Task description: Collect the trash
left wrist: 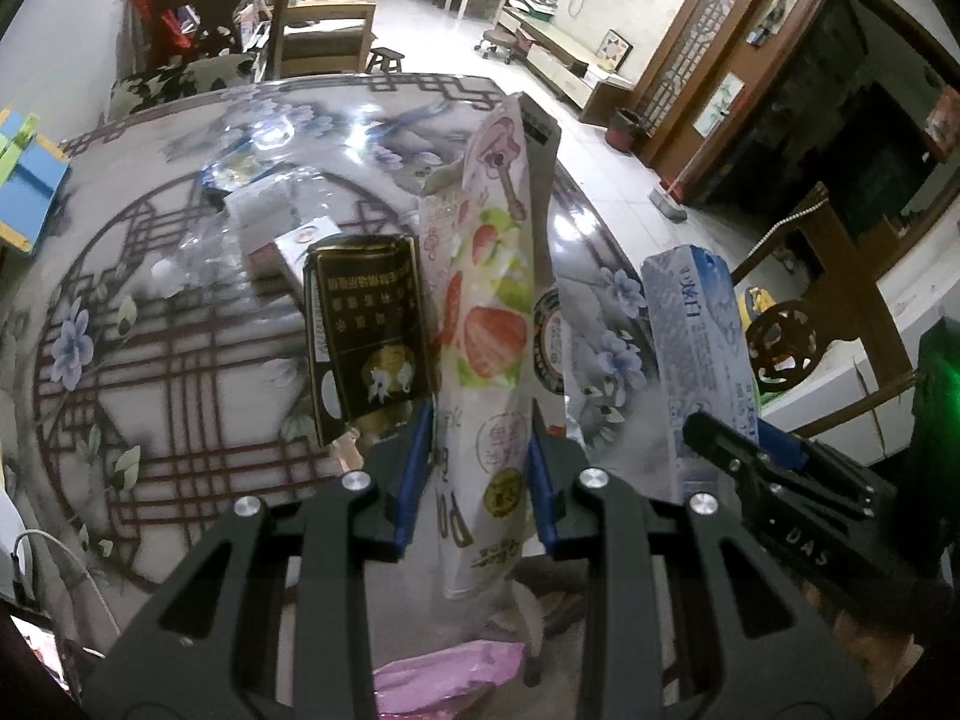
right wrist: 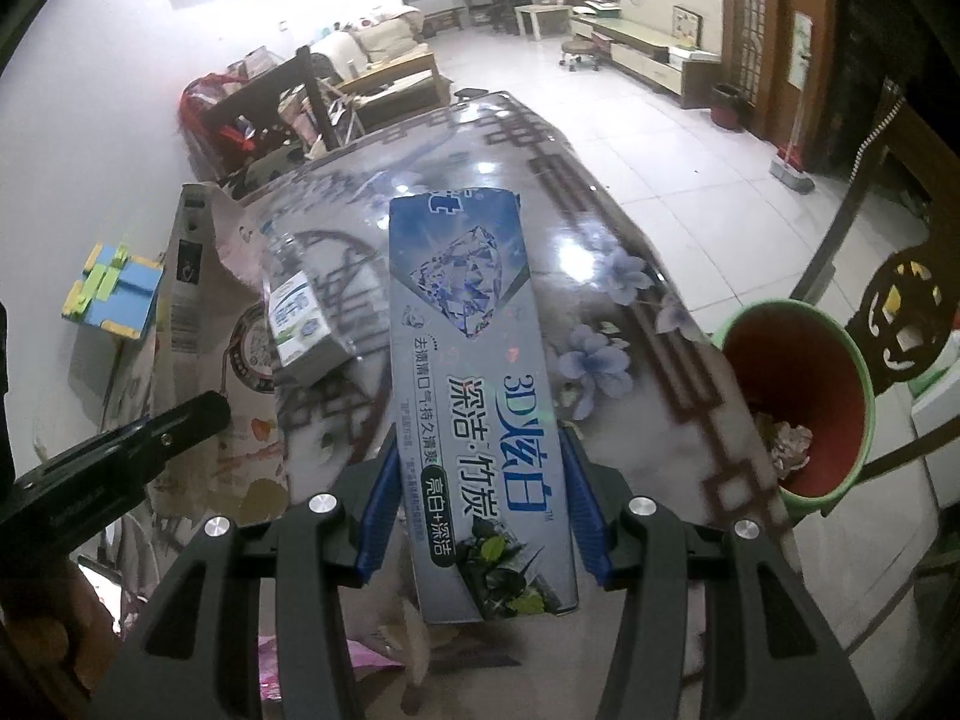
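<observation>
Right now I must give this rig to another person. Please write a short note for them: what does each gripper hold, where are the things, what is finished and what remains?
Left gripper: shut on the strawberry snack wrapper, held above the table.
Right gripper: shut on the toothpaste box, also lifted.
Bin: the green bin stands past the table's right edge and already has some crumpled trash inside.
Done: both pieces are picked up.
Left: drop both into the bin, then collect what lies on the table: the black and gold packet, the clear plastic bottle and the small white box.
</observation>
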Available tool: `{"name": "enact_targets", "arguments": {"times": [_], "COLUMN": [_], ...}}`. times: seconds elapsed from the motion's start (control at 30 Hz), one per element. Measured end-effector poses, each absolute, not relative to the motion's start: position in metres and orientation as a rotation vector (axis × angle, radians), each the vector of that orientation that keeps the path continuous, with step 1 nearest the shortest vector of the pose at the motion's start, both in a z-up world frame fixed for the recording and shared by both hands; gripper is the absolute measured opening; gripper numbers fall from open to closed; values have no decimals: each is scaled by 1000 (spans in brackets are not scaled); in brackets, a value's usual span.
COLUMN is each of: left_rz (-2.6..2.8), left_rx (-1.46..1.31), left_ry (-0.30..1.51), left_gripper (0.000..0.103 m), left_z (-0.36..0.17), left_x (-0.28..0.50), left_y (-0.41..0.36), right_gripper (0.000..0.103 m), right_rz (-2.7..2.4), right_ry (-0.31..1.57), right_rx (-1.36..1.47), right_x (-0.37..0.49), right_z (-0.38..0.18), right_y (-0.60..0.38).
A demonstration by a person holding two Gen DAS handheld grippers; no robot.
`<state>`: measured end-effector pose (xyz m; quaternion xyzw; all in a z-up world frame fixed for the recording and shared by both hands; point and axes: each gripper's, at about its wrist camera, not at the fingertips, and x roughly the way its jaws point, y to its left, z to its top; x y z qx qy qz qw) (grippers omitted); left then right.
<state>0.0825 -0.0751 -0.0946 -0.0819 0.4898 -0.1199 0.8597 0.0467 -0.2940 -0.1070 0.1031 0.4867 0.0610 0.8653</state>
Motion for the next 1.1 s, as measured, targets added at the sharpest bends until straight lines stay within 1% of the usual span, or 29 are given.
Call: {"name": "enact_targets", "arguments": {"times": [0.4,0.5,0.63,0.67,0.73,0.87,0.93,1.0,1.1], "left_rz": [-255,-268,-269,-259,-219,-116,-100,-108,-100], "left_rx": [-140,-146,-150,-148,-152,-139,-78,12,56], "left_ry": [1022,1032,1051,1052,1070,1075,1095,1153,1160], "left_gripper": [28,24,25,28,50,60,67,68,68], "left_z": [-90,-93,-100,-102,-112,-128,-140,-160,-175], "left_x": [88,92,98,99,102,106,114,132,150], "left_y": [-116,-129,-144,-145,-144,-123,-121,-123,-126], "right_gripper": [48,48,48,48,48,48,48,48,48], "right_rz": [109,95,71,64,54,45,50,60,72], "right_ry": [1030,1032,1028,1026,1026,1033,1042,1049,1054], "right_rx": [252,252,255,256,260,272,281,285,280], "right_x": [53,53,51,51,50,50,52,52,55], "right_z": [-110,-110,-108,-107,-107,-111,-114,-117,-118], "right_y": [-337,-352,-374,-381,-393,-408,-414,-415,-416]}}
